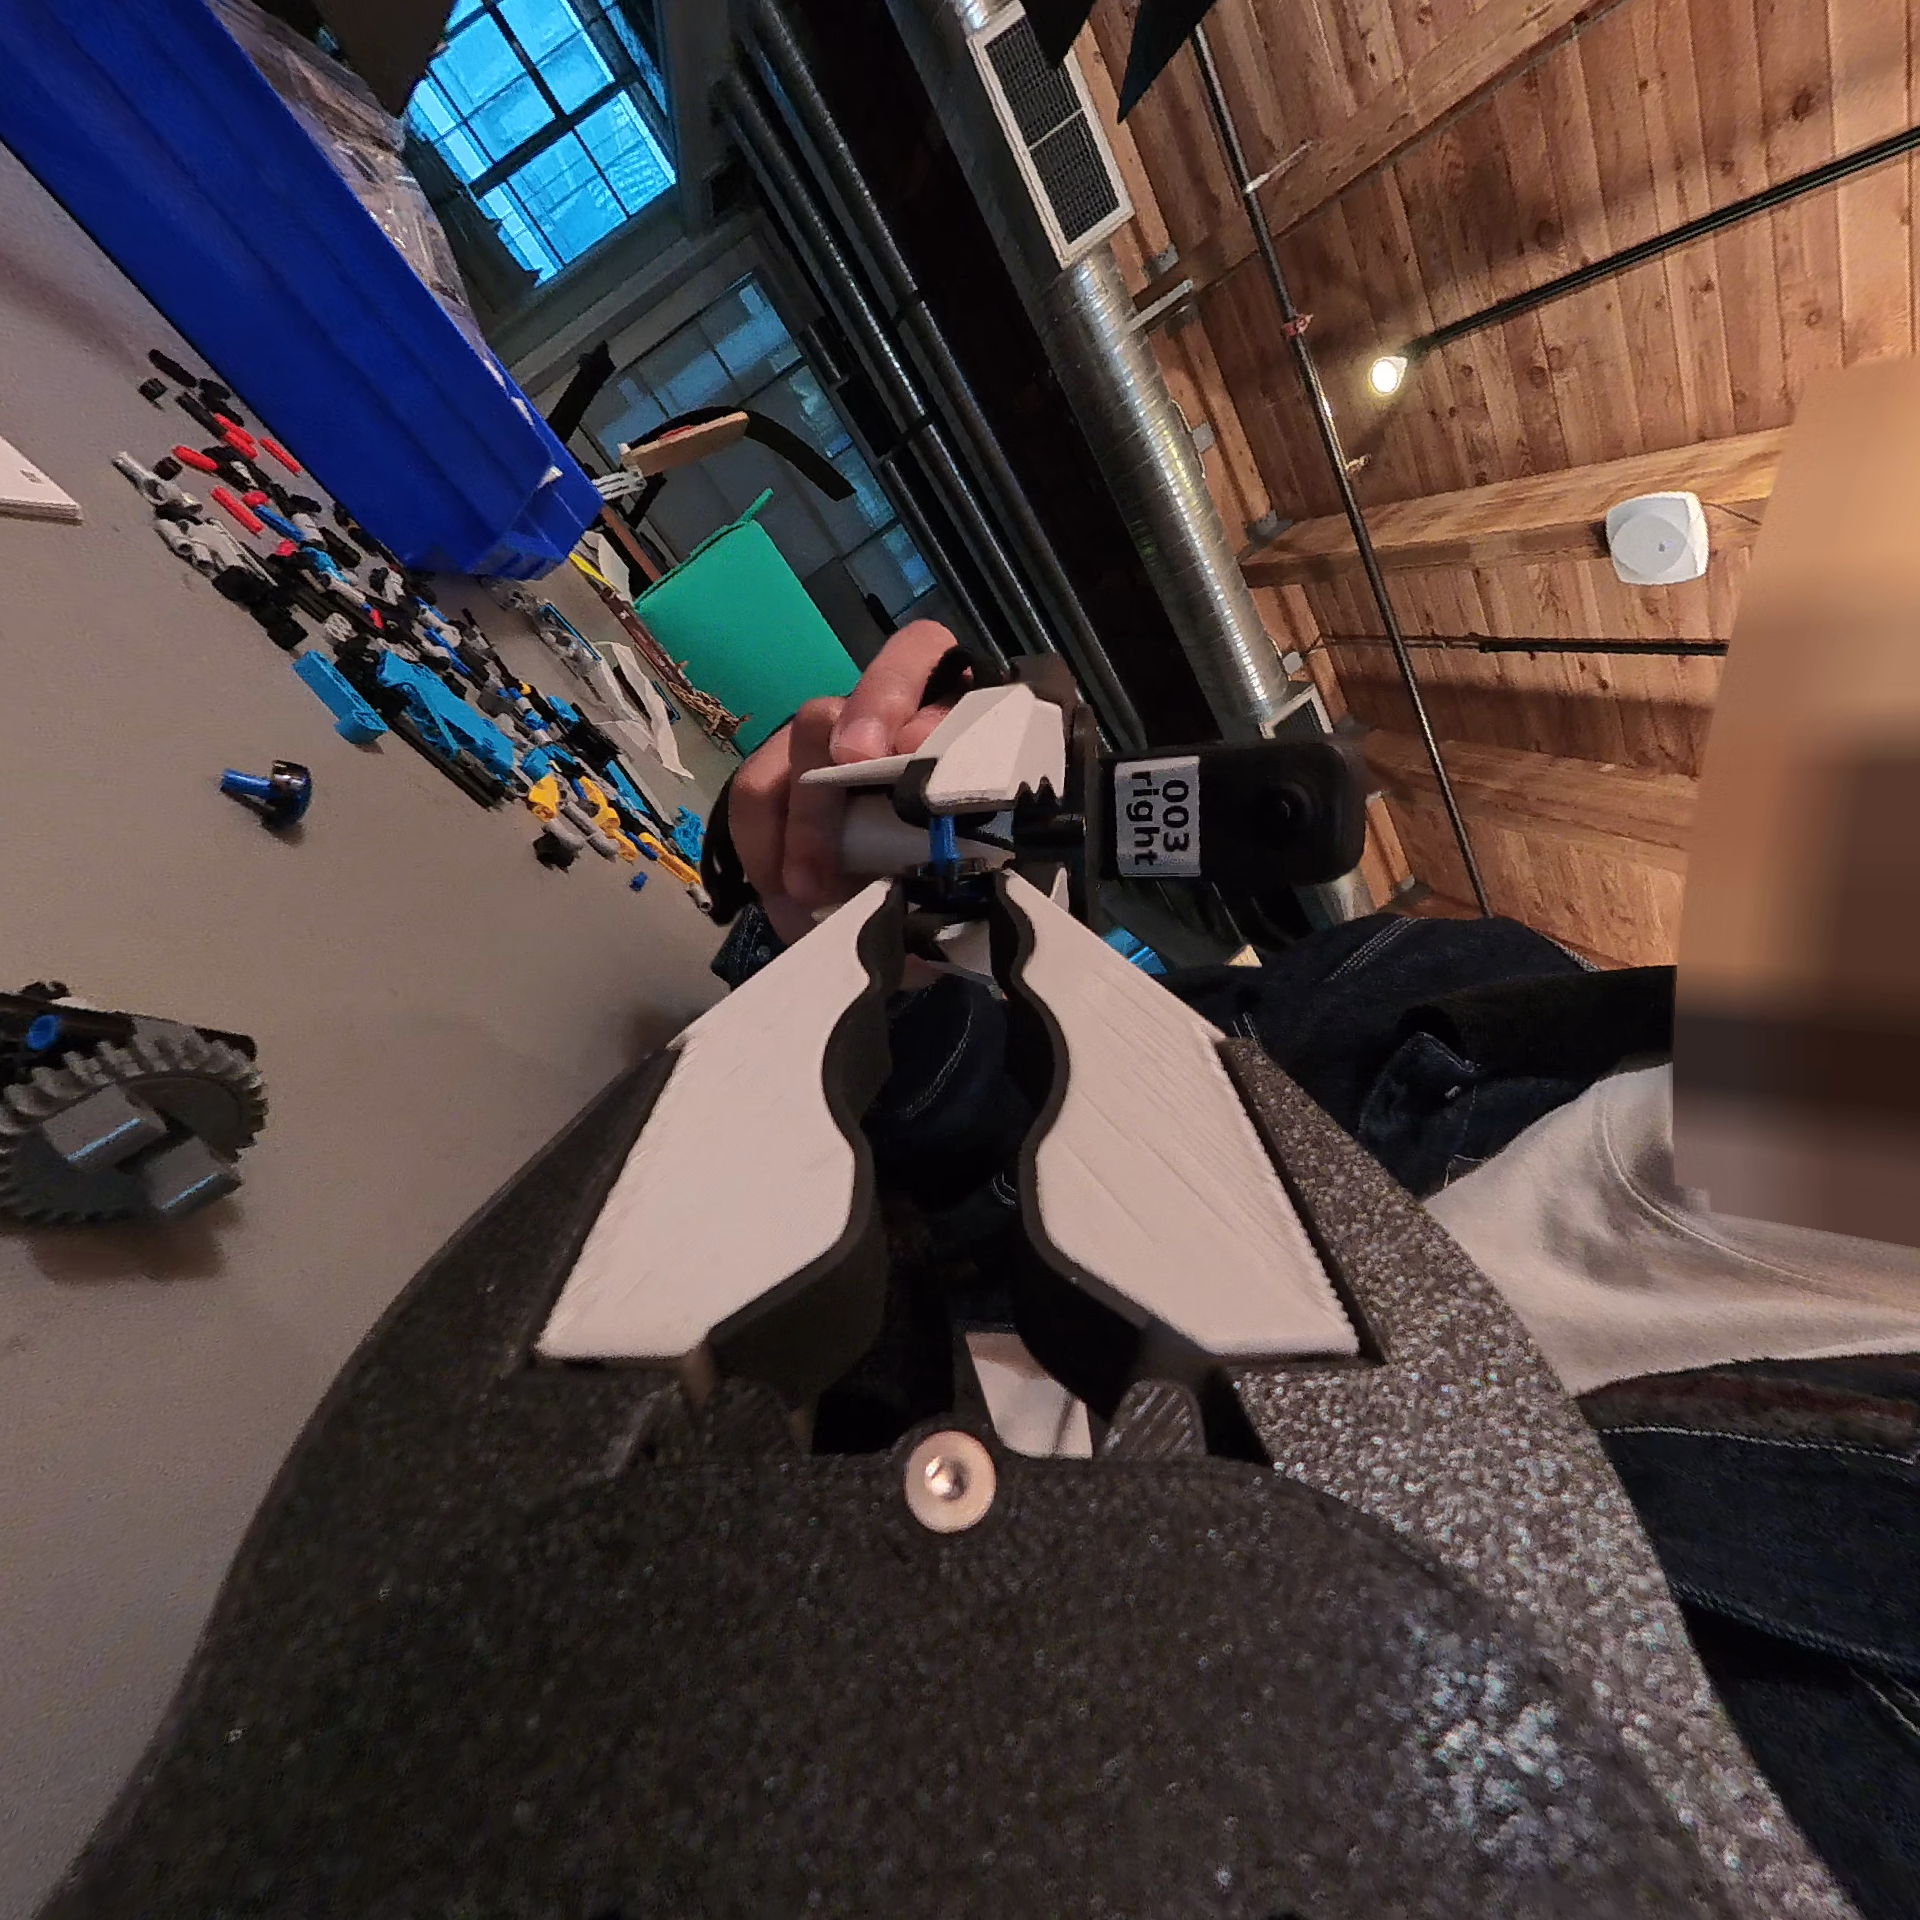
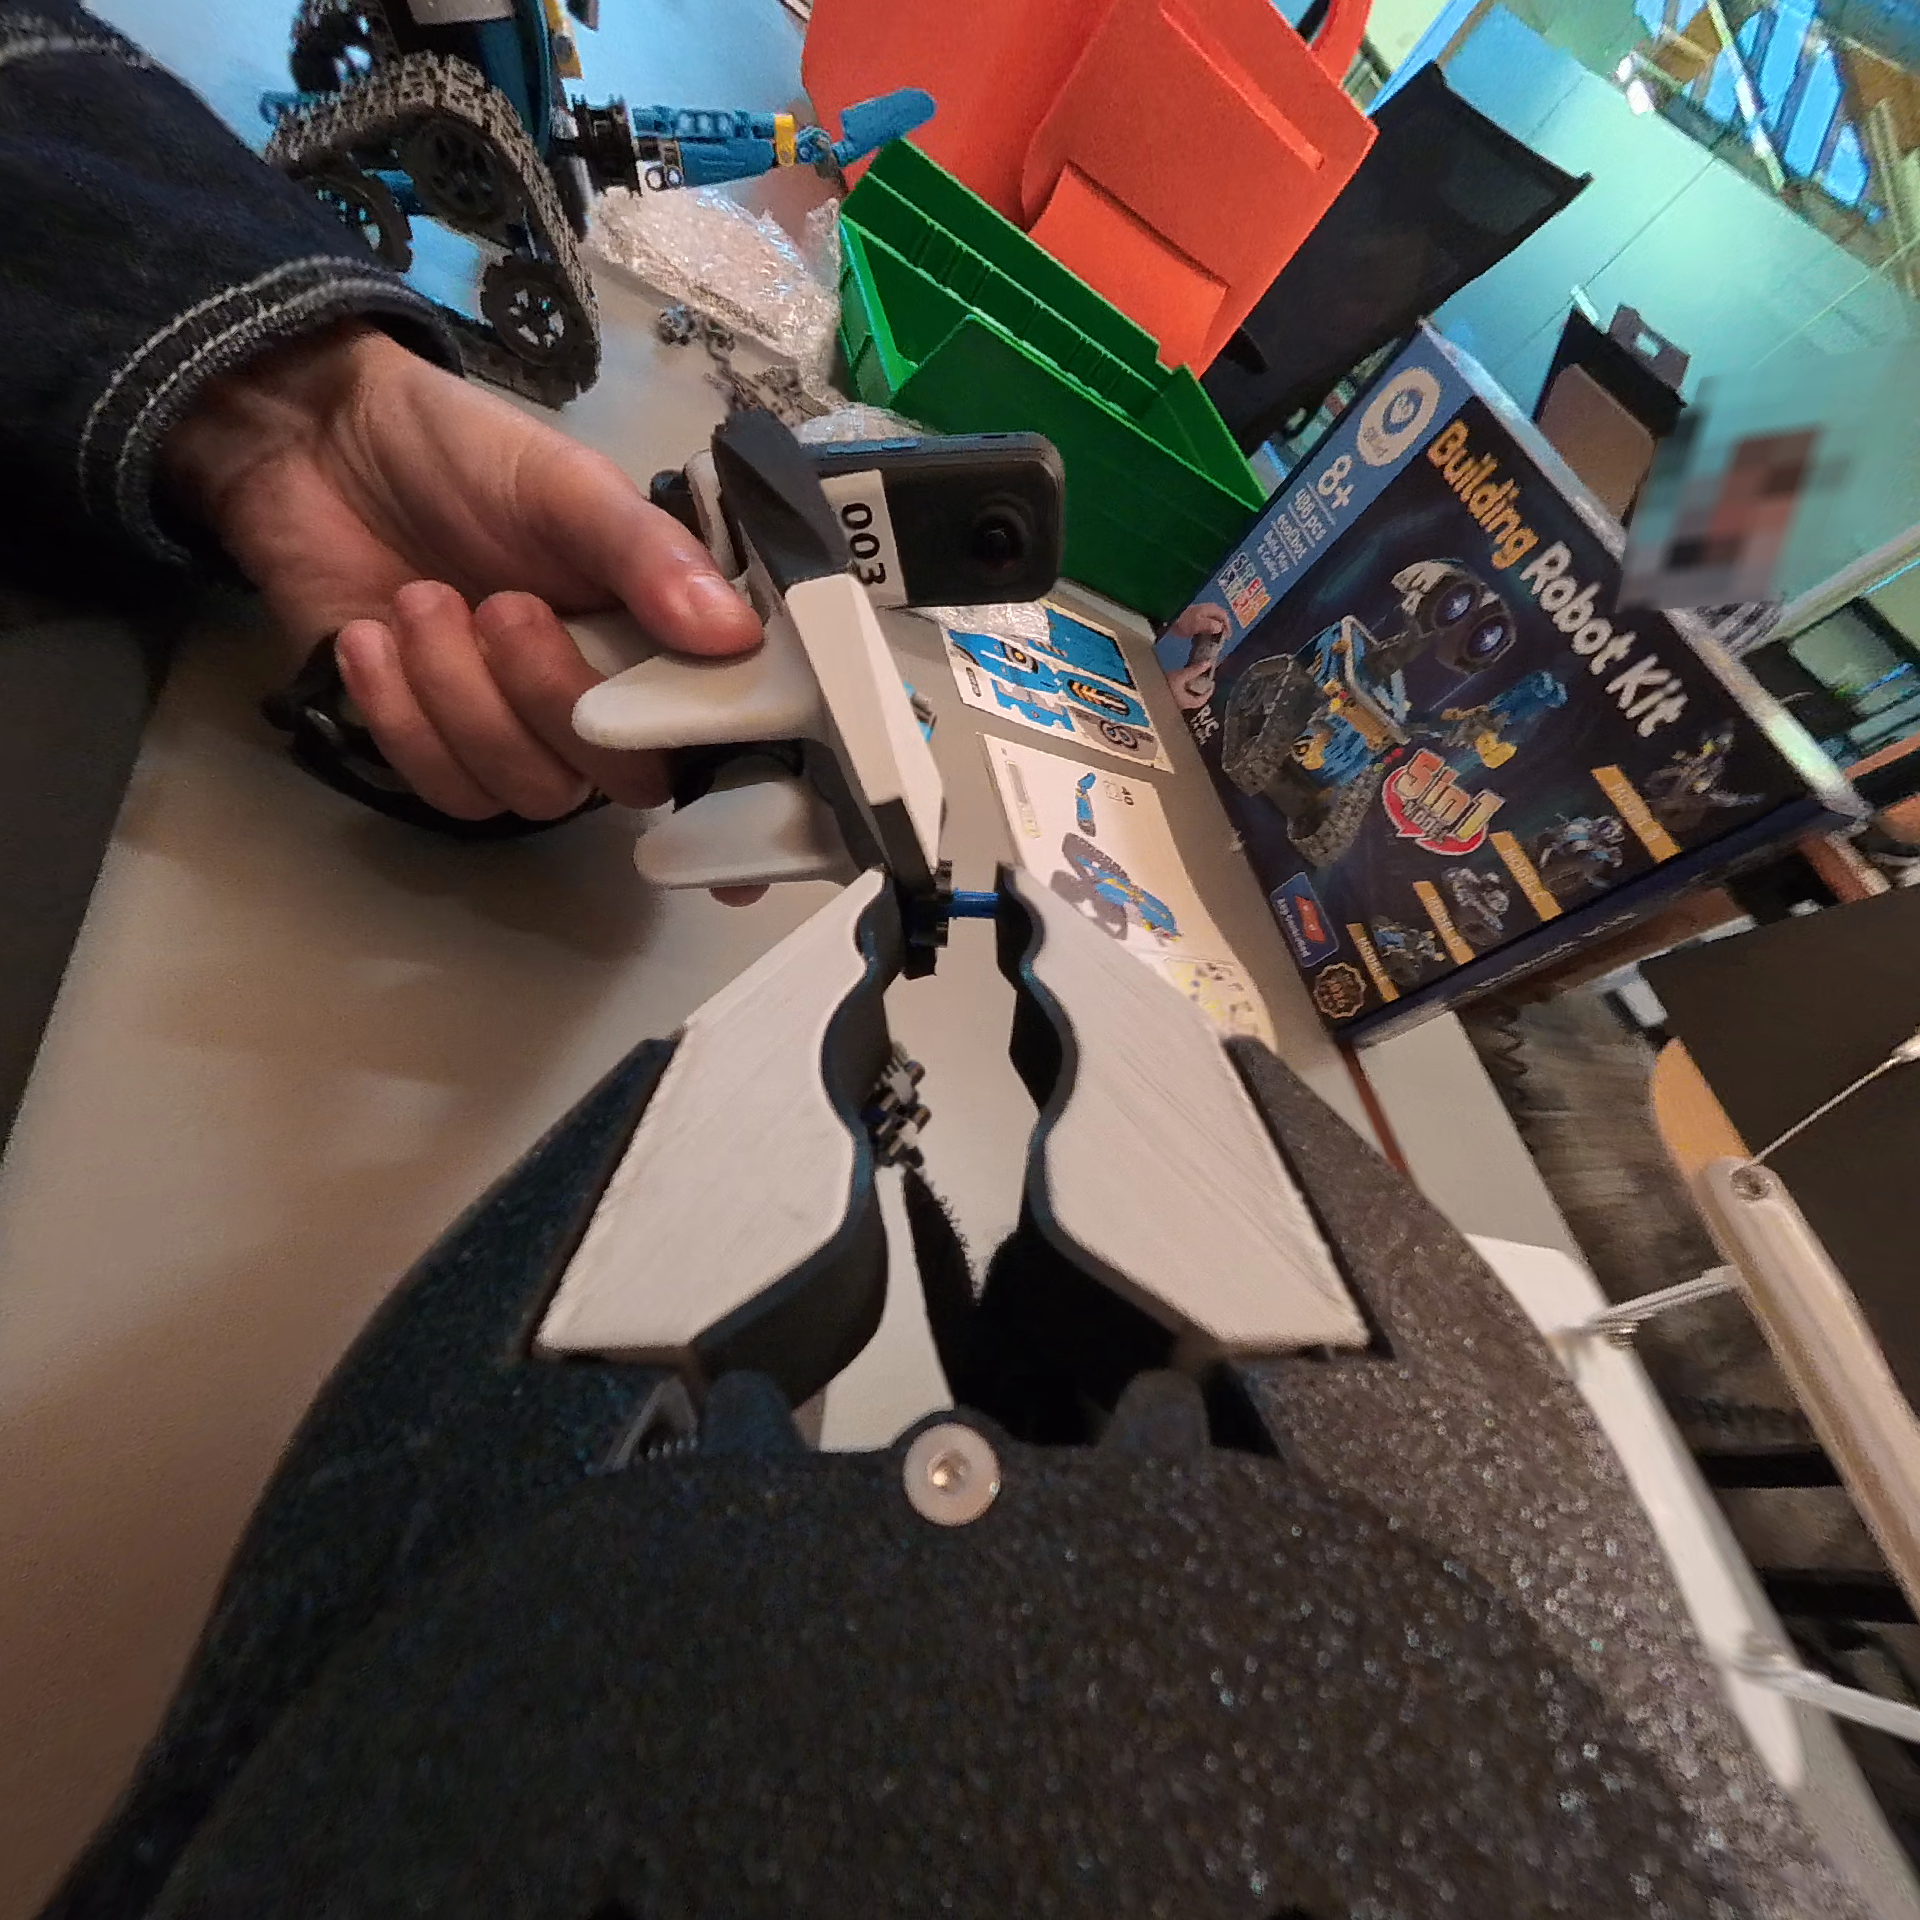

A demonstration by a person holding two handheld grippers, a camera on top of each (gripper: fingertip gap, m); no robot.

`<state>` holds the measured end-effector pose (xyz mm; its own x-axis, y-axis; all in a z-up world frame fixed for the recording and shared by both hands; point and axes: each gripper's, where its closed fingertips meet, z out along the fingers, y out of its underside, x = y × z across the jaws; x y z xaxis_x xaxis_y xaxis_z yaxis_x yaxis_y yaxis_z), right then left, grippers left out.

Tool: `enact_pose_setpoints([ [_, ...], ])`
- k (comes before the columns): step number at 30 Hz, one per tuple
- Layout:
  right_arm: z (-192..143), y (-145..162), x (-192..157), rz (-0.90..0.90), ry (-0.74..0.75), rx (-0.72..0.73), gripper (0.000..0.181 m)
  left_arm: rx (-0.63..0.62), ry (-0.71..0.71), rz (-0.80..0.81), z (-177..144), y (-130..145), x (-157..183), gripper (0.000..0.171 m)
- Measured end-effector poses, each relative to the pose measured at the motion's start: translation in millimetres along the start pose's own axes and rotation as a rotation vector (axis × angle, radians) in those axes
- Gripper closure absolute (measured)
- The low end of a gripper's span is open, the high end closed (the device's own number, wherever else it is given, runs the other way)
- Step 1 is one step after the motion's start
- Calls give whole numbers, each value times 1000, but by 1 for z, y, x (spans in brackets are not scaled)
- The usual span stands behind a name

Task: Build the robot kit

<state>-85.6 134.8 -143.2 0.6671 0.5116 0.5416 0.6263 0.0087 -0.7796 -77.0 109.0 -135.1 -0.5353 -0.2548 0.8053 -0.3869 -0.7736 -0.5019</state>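
Observation:
My two grippers meet tip to tip above the table. In the left wrist view my left gripper is closed on a small black gear with a blue pin sticking out of it. The right gripper, held by a hand, pinches that pin from the far side. In the right wrist view my right gripper is closed around the blue pin and the black gear. The left gripper comes in from the upper left, held by a hand.
In the left wrist view, the beige table holds a blue bin, several loose parts, a grey gear assembly and a blue-black piece. In the right wrist view there are green bins, an orange bag, a kit box, instruction sheets and a tracked model. Both grippers' tips are close together, under 4 cm apart.

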Motion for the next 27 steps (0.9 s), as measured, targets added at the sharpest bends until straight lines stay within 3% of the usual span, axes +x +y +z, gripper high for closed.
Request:
enact_pose_setpoints([
  [3,4,2,5,123,33,29,159,27,-42,27,-3,-7,-5,157],
  [5,5,13,6,192,41,-10,125,45,-118,77,-10,-13,-12,157],
  [8,-10,46,33,332,153,-81,124,121,-347,219,-37,-36,-31,157],
  [12,-43,119,80,545,348,-232,127,196,-691,399,-86,-66,-52,156],
  [16,-61,161,99,723,424,-304,132,162,-1010,443,-130,-74,-78,156],
  [27,-52,149,99,712,394,-215,150,20,-1048,633,-113,-71,-80,156],
])
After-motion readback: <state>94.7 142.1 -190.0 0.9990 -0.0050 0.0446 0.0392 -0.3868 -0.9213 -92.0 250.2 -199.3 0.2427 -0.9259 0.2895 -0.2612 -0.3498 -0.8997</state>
